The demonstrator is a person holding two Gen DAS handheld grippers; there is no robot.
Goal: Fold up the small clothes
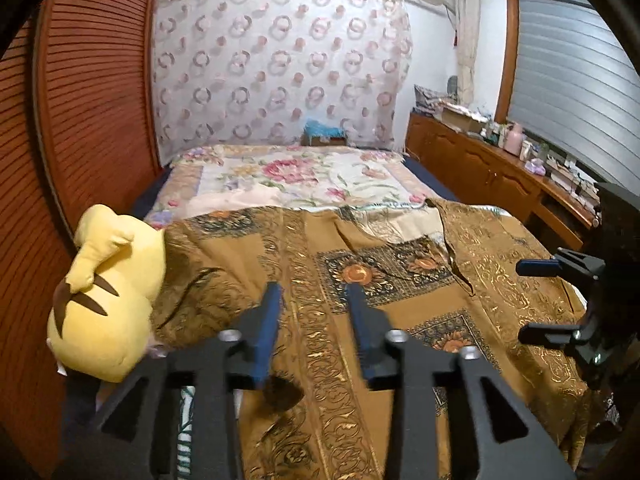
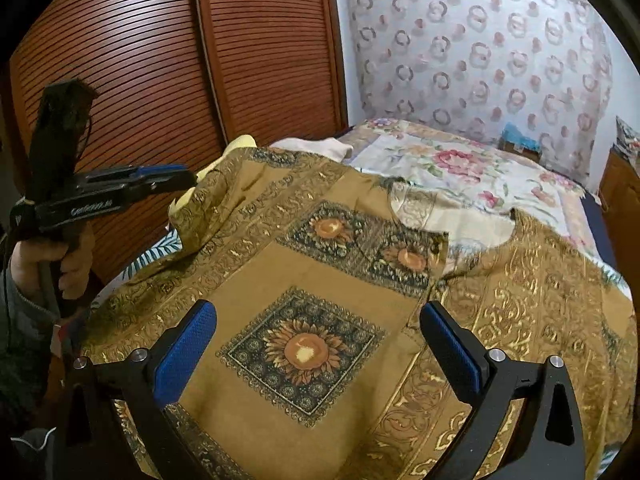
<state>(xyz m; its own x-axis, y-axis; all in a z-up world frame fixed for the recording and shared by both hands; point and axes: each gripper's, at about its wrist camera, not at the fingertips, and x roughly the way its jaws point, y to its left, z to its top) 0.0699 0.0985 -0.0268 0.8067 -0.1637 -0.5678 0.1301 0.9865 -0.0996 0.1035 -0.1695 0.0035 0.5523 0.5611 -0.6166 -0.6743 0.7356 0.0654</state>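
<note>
In the left wrist view, the left gripper (image 1: 314,312) hovers above a brown, gold-patterned garment (image 1: 320,280) spread across the near end of the bed (image 1: 192,168). Its blue-padded jaws stand moderately apart with nothing between them. A yellow plush toy (image 1: 108,296) lies at the bed's left edge, touching the garment's left side, just before the louvred wooden wardrobe doors (image 1: 92,100). A floral bedspread (image 1: 288,176) covers the far part of the bed. The right gripper (image 1: 532,300) shows at the right edge of the view, over the garment's right side, its two fingers apart and empty. A wooden sideboard (image 1: 480,164) runs along the bed's right side.

In the right wrist view, the right gripper (image 2: 318,354) hangs over the garment (image 2: 280,264), jaws wide open, framing a sunflower square (image 2: 304,354) printed on the cloth. The left gripper (image 2: 176,174) is held in the person's left hand (image 2: 44,264) near the bed's left edge, its tips close to the garment's raised left part; from this side, how far its jaws are parted cannot be told.
</note>
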